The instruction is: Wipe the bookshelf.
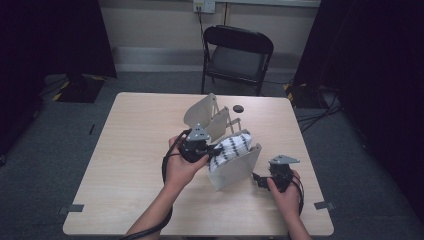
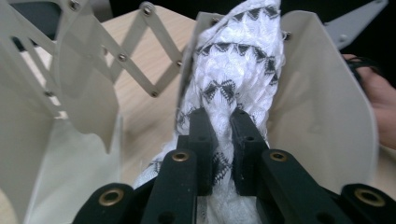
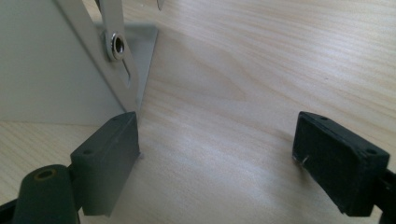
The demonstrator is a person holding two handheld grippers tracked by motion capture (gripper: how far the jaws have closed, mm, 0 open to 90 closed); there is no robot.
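White knitted cloth with black zigzag bands (image 2: pixel 238 70) is what I have clamped in my left gripper (image 2: pixel 219 126): both black jaws pinch a fold of it, with the fabric bunched between and around the pads. The cloth sits in the slot between two pale grey upright panels of an accordion-style folding rack (image 1: pixel 235 167) that stands on the light wooden table (image 1: pixel 135 150), and it bulges out above the nearest panel. In the left gripper view the rack's riveted scissor links (image 2: pixel 140 51) spread to the left of the cloth, with another curved panel beyond them.

From the high view, my left gripper (image 1: pixel 202 149) is at the rack's left side, against the cloth (image 1: pixel 231 146). My right gripper (image 1: pixel 263 181) rests low near the table's right front, just beside the near corner of the rack. Its jaws stand wide apart with nothing between them but bare wood; the left jaw lies close against the rack's base panel (image 3: pixel 56 70), though I cannot tell whether it touches. A black folding chair (image 1: pixel 237 55) stands behind the table.
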